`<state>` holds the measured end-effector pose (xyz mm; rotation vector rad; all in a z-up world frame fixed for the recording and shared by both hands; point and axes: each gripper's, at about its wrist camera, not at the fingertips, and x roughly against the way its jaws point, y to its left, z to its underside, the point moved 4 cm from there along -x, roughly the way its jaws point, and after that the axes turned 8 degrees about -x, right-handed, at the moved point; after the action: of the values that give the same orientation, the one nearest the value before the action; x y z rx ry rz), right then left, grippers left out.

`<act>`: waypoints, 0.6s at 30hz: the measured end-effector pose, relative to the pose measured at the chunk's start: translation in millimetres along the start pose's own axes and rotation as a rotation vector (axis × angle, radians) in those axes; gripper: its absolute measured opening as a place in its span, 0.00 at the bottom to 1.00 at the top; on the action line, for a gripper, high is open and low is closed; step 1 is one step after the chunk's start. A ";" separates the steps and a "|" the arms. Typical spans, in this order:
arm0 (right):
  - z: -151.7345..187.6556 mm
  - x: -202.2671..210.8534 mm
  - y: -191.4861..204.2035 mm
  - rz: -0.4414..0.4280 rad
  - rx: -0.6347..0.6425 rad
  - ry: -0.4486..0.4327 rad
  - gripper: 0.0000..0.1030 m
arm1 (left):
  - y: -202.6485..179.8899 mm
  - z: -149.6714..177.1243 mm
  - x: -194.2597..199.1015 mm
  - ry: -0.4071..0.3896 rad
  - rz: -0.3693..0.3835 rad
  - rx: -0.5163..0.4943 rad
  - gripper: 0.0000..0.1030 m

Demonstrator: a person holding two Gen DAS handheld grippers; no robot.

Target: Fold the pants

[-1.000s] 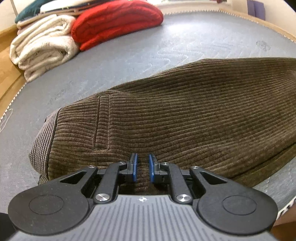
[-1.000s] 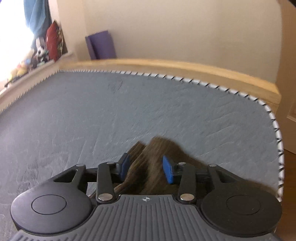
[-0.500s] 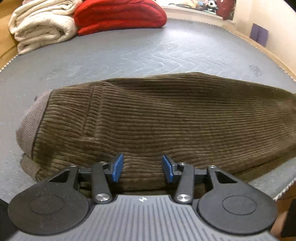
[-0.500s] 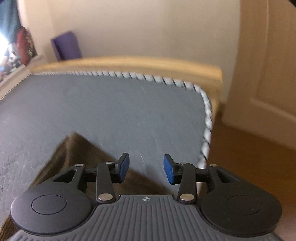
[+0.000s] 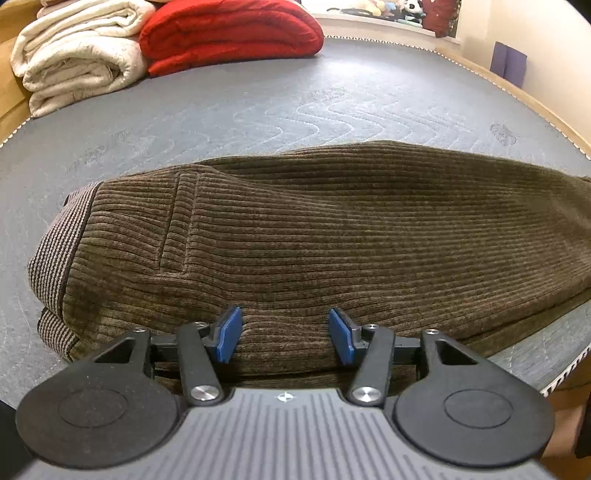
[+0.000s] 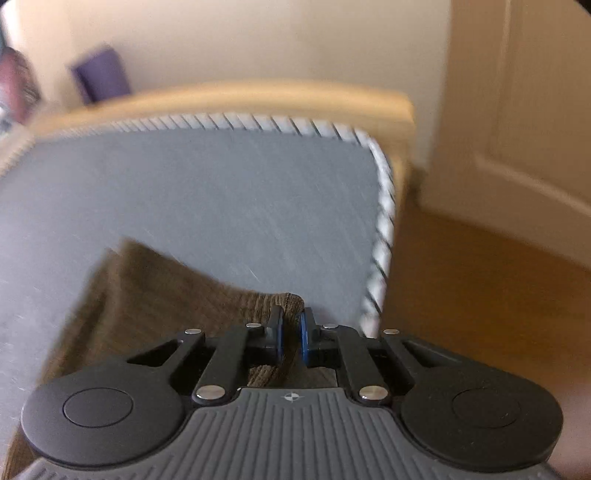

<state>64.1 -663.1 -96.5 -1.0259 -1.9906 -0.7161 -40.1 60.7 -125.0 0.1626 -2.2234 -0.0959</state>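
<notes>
**Corduroy pants on a mattress, both grippers at the near edge**

Pants lie across the centre of the grey mattress, waistband at frame left. Left gripper: fingers spread wide over the fabric, gripping nothing. Right gripper: fingers nearly closed, pinching a pants corner at lower centre. Red blanket and white blanket sit upper left.
</notes>
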 end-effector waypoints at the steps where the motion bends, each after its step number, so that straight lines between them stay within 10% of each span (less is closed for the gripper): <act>1: -0.5 2.1 -0.6 0.036 -0.005 -0.017 0.19 | 2.3 -2.2 2.8 -0.006 0.011 0.015 0.56; 4: -6.0 35.0 9.6 0.122 0.093 -0.222 0.23 | 14.9 -12.6 18.3 -0.074 -0.005 0.060 0.56; 7: 5.1 65.8 40.4 0.007 0.296 -0.369 0.27 | 36.4 -22.7 29.4 -0.146 -0.090 0.124 0.41; 12: 29.0 87.8 63.8 -0.221 0.380 -0.313 0.36 | 76.5 7.7 -7.5 0.094 -0.168 0.285 0.26; 18: 36.6 97.4 67.8 -0.326 0.355 -0.190 0.37 | 109.3 -14.6 27.5 -0.021 -0.153 0.395 0.32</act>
<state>70.7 -560.3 -27.0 -0.5826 -2.3753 -0.4162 -54.3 164.5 -80.7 0.5493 -2.2273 0.2614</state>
